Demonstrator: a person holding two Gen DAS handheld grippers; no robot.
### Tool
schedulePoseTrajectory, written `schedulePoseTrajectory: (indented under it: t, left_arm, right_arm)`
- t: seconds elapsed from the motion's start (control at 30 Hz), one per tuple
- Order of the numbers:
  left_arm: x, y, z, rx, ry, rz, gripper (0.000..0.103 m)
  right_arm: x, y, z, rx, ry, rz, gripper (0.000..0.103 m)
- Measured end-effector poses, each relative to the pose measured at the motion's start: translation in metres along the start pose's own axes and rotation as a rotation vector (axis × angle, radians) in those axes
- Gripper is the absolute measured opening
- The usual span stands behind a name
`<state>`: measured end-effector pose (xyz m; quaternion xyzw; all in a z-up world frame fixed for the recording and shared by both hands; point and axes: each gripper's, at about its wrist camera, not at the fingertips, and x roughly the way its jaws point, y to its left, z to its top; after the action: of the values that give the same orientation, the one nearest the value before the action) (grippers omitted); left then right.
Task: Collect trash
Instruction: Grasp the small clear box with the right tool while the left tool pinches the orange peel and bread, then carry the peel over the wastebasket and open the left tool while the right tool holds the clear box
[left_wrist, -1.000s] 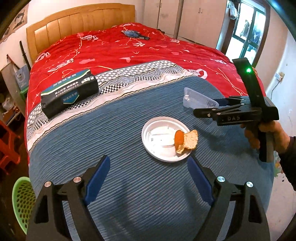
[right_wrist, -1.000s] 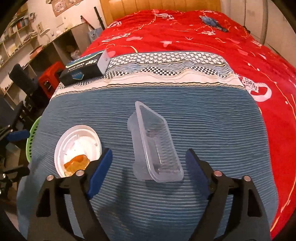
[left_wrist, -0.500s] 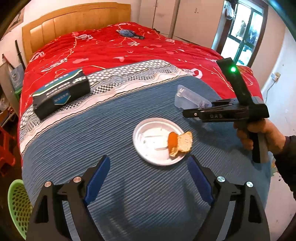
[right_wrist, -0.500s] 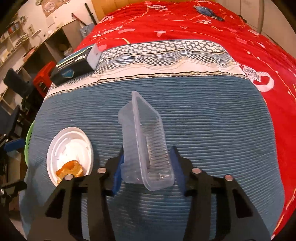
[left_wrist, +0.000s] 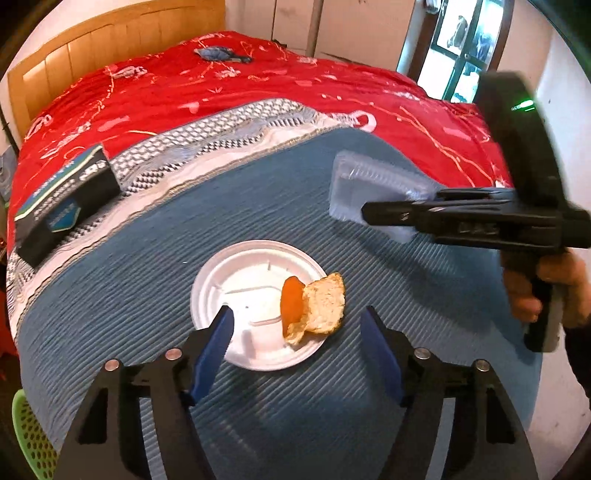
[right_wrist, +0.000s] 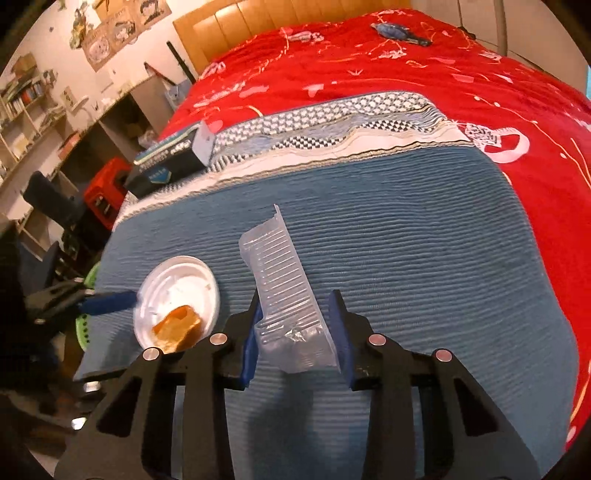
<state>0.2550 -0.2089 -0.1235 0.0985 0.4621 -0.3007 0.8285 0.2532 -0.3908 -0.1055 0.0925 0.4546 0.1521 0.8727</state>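
Note:
A white foam plate lies on the blue blanket with an orange peel on its right rim. My left gripper is open, its fingers either side of the plate's near edge and the peel. My right gripper is shut on a clear plastic tray, tilted on its side and lifted off the blanket. The tray and right gripper also show in the left wrist view. The plate and peel show in the right wrist view.
A dark box lies at the bed's left edge, on the patterned band. A green basket stands on the floor left of the bed. A blue object lies far up the red bedspread. Shelves and a red crate stand left.
My right gripper closed on the clear tray and lifted it, tipping it on its side. My left gripper moved forward to the plate and narrowed around the peel side.

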Motion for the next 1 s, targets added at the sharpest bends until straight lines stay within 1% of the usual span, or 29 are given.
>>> schedulePoseTrajectory:
  t: [0.07, 0.13, 0.17, 0.23, 0.27, 0.33, 0.53, 0.63, 0.77, 0.9, 1.0]
  left_arm:
    - [0.006, -0.001, 0.001, 0.001, 0.010, 0.000, 0.060]
    - [0.010, -0.002, 0.002, -0.002, 0.017, -0.012, 0.047]
    - [0.010, -0.001, 0.001, -0.007, 0.015, -0.021, 0.045]
    - [0.008, -0.002, 0.001, -0.011, 0.006, -0.041, 0.034]
    - [0.007, -0.004, 0.001, -0.008, 0.000, -0.039, 0.033]
    - [0.006, -0.006, 0.000, 0.004, -0.005, -0.031, 0.027]
    - [-0.014, 0.002, -0.008, -0.036, -0.045, -0.026, 0.022]
    - [-0.033, 0.012, -0.012, -0.078, -0.080, -0.026, 0.022]
    - [-0.069, 0.026, -0.025, -0.124, -0.140, -0.015, 0.022]
    - [-0.102, 0.044, -0.042, -0.163, -0.183, 0.024, 0.022]
    - [-0.131, 0.067, -0.063, -0.214, -0.217, 0.069, 0.022]
  right_arm:
    - [-0.008, 0.002, -0.003, 0.008, -0.016, 0.013, 0.035]
    - [-0.013, 0.004, -0.005, 0.010, -0.023, 0.023, 0.035]
    - [-0.016, 0.006, -0.006, 0.011, -0.029, 0.029, 0.035]
    - [-0.021, 0.008, -0.008, 0.019, -0.036, 0.042, 0.035]
    - [-0.023, 0.009, -0.009, 0.028, -0.040, 0.053, 0.035]
    - [-0.029, 0.013, -0.011, 0.032, -0.051, 0.063, 0.034]
    - [-0.043, 0.026, -0.019, 0.042, -0.077, 0.083, 0.034]
    - [-0.047, 0.032, -0.021, 0.046, -0.081, 0.092, 0.034]
    - [-0.054, 0.051, -0.024, 0.031, -0.090, 0.111, 0.034]
    - [-0.058, 0.075, -0.025, 0.013, -0.099, 0.146, 0.034]
    - [-0.059, 0.098, -0.024, -0.017, -0.099, 0.176, 0.034]
